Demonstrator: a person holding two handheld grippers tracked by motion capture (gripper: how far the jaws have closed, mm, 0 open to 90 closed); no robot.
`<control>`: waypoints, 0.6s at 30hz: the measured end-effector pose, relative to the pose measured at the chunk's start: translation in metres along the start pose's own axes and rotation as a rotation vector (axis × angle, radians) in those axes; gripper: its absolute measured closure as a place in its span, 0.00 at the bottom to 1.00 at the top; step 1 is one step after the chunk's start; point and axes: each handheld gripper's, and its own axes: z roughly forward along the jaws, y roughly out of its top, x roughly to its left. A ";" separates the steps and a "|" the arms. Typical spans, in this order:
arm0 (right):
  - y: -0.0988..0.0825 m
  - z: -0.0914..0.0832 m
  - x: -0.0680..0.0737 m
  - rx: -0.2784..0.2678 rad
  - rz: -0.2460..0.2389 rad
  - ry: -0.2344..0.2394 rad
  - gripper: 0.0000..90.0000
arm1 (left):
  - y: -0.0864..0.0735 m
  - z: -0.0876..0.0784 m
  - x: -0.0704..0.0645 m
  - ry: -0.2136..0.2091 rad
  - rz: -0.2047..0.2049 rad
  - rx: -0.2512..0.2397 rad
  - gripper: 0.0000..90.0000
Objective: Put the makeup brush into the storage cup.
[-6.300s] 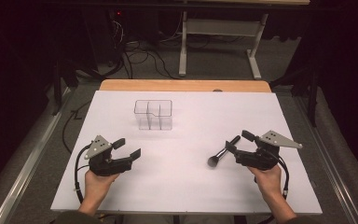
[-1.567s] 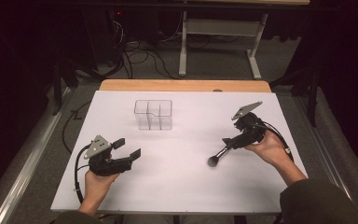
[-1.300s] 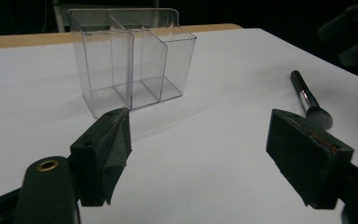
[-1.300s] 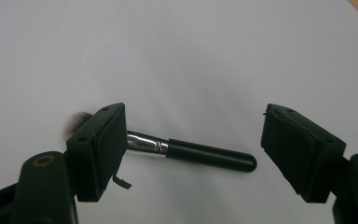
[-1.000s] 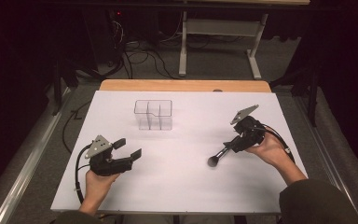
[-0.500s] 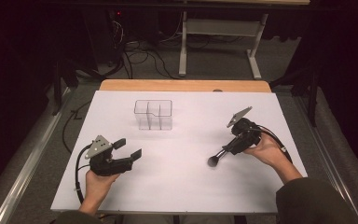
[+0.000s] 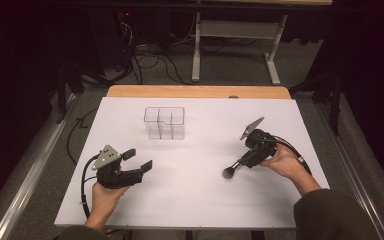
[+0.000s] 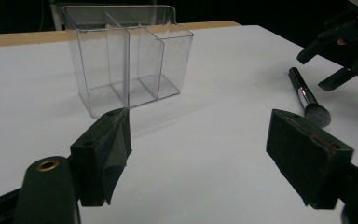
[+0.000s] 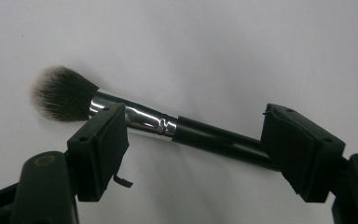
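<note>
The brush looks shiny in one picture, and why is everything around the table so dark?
In the right gripper view, light glints off the silver band of the makeup brush, and its bristles look soft and a bit fuzzy. In the high view, the white table is brightly lit while the floor behind fades to black. In the left gripper view, the clear organizer shows pale reflections.

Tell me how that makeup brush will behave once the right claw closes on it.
The makeup brush has a round, glossy handle lying flat on the table, so it may roll or slip if pinched off-centre. It looks stiff and probably light. The bristle head is soft, so better grip the handle or silver ferrule.
</note>
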 end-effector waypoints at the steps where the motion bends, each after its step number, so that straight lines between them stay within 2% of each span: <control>1: 0.000 0.000 0.000 0.000 0.000 0.000 0.28 | 0.000 0.000 0.000 0.000 0.000 0.001 0.25; 4: 0.000 0.003 0.000 0.008 -0.006 0.005 0.28 | 0.000 0.000 0.000 -0.001 -0.001 0.001 0.25; 5: 0.001 0.003 0.001 0.016 0.006 0.011 0.28 | 0.000 0.000 0.000 -0.001 -0.001 0.001 0.25; 9: 0.001 0.006 -0.001 0.014 -0.015 0.025 0.28 | 0.000 0.000 0.000 -0.001 0.000 0.004 0.25; 12: 0.001 0.007 -0.001 0.028 -0.002 0.030 0.28 | 0.000 0.000 0.000 0.001 0.001 0.005 0.25; 13: 0.000 0.008 -0.002 0.024 -0.016 0.033 0.28 | 0.000 0.000 0.000 0.001 0.001 0.005 0.25; 18: -0.001 0.009 -0.002 0.028 -0.008 0.044 0.28 | 0.000 0.000 0.000 0.001 0.001 0.005 0.25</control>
